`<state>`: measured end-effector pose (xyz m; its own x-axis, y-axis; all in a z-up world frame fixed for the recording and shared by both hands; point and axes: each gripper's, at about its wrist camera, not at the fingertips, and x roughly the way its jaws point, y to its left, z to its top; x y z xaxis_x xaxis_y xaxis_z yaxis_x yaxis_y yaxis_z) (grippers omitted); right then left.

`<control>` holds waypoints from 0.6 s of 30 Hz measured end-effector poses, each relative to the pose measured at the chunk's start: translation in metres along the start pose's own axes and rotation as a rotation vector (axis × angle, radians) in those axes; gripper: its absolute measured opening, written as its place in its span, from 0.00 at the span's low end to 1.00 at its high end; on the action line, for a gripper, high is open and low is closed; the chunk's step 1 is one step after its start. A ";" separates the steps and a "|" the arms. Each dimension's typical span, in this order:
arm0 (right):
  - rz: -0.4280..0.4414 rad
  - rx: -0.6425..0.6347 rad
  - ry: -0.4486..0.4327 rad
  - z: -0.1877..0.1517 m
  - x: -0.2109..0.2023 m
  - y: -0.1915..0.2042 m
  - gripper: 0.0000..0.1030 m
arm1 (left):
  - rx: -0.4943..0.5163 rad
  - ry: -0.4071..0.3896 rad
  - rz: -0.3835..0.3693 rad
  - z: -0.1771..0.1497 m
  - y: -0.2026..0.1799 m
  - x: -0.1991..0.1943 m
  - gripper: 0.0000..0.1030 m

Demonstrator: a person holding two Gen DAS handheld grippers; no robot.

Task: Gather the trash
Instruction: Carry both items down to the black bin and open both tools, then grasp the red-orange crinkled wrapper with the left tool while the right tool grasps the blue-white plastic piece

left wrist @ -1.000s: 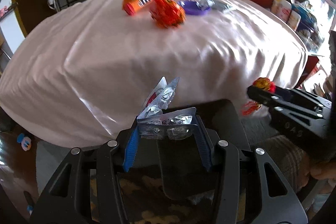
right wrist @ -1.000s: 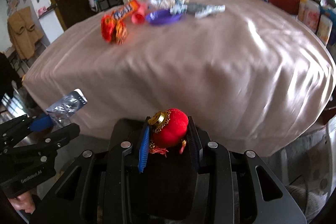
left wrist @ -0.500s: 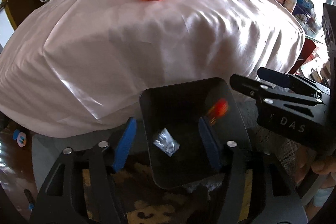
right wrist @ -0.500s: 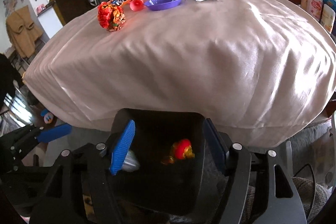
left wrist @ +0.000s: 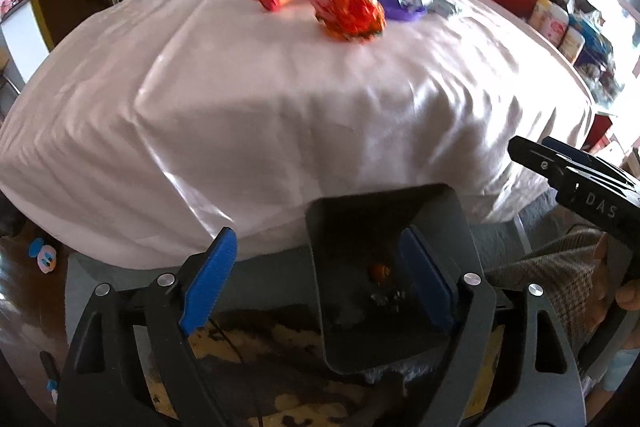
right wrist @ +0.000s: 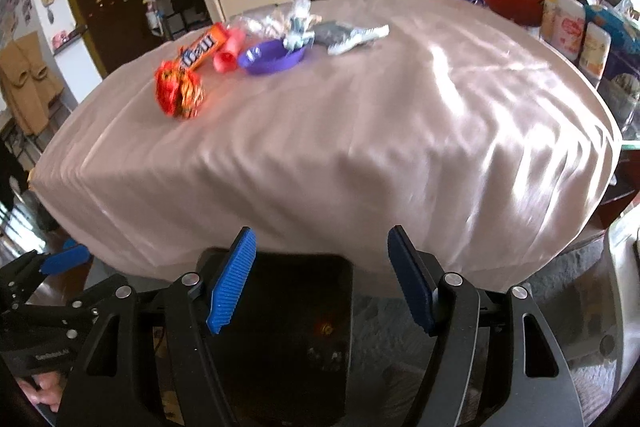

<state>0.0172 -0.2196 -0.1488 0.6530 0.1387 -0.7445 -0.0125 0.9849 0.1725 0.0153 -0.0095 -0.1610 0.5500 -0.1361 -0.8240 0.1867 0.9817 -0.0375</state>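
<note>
Since the earlier frames, both grippers have let go of their loads and drawn back from the dark plastic waste bin (left wrist: 394, 339): the crinkled silver foil wrapper (left wrist: 386, 297) and the small red round ornament with gold trim (left wrist: 379, 271) now lie at the bottom of the bin. We note that both pieces appear small, dim and partly blurred; from the right wrist view only an orange-red glint (right wrist: 325, 327) marks the ornament.

Our left gripper (left wrist: 320, 283) has its blue ribbed fingers (left wrist: 208, 279) spread wide and holding nothing; the bin sits below, offset toward its right finger. Our right gripper (right wrist: 320, 279) is likewise fully spread and empty, and it hangs directly over the bin (right wrist: 280, 339).

The bin stands on the floor just beside the near edge of the tabletop, which is draped in a glossy pale pink cloth (right wrist: 360, 131). Remaining on the far part of the cloth we record: a crumpled orange-red foil bag (right wrist: 179, 93), an orange cylindrical candy tube with a pink cap (right wrist: 208, 45), a shallow purple plastic dish (right wrist: 272, 57) with crumpled clear and silver wrappers (right wrist: 298, 27) at its rim, and a flat grey-and-white packet (right wrist: 350, 35) just beside the dish. The bag lies near the tube, apart from the dish.
</note>
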 end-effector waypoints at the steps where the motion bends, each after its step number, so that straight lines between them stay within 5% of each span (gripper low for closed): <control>1: -0.002 0.001 -0.004 0.003 -0.001 -0.001 0.67 | -0.004 -0.012 0.003 0.004 0.002 -0.002 0.77; 14: -0.010 -0.021 -0.054 0.075 0.011 0.002 0.67 | -0.018 -0.092 -0.023 0.063 0.007 -0.006 0.77; 18: 0.000 -0.020 -0.061 0.099 0.020 0.005 0.67 | -0.004 -0.116 -0.026 0.083 0.002 -0.004 0.85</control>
<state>0.1049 -0.2221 -0.0993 0.6980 0.1327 -0.7037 -0.0275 0.9869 0.1588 0.0810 -0.0176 -0.1104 0.6356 -0.1759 -0.7518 0.1989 0.9781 -0.0607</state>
